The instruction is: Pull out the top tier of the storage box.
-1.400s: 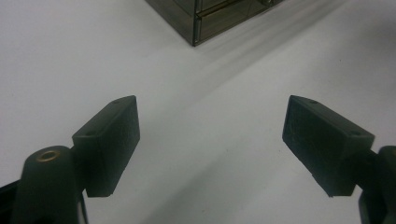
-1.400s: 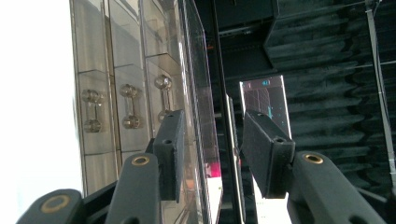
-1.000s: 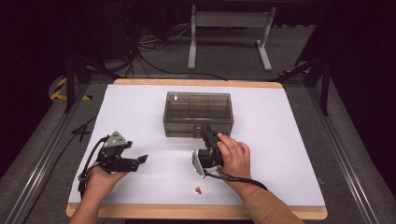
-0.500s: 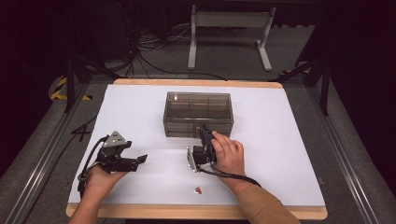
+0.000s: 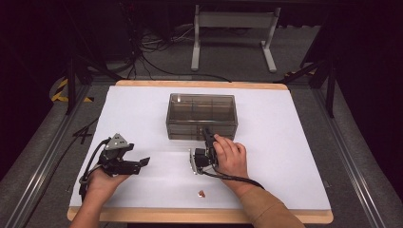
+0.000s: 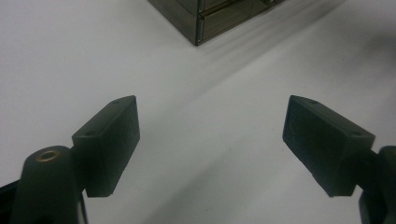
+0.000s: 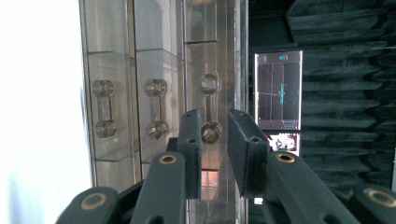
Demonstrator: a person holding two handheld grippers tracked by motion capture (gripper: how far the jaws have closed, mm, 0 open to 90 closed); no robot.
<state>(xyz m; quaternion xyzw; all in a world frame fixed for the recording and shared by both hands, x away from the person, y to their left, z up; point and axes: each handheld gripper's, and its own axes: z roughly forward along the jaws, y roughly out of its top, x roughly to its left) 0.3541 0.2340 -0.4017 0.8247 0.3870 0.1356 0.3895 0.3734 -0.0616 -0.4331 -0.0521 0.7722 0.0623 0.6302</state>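
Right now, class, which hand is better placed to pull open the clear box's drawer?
Right. The right claw, jaws just closing, has a drawer handle lined up between them; the left claw sits apart over the table.

A white-topped table point(image 5: 294, 142) with a wooden rim; grey floor point(image 5: 228, 61) behind, cables point(image 5: 142, 52), a metal stand point(image 5: 233, 28); dark surroundings.

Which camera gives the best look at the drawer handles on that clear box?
The right gripper view: three clear bar handles show close up. The high view shows the whole box, handles too small to make out. The left gripper view catches one corner.
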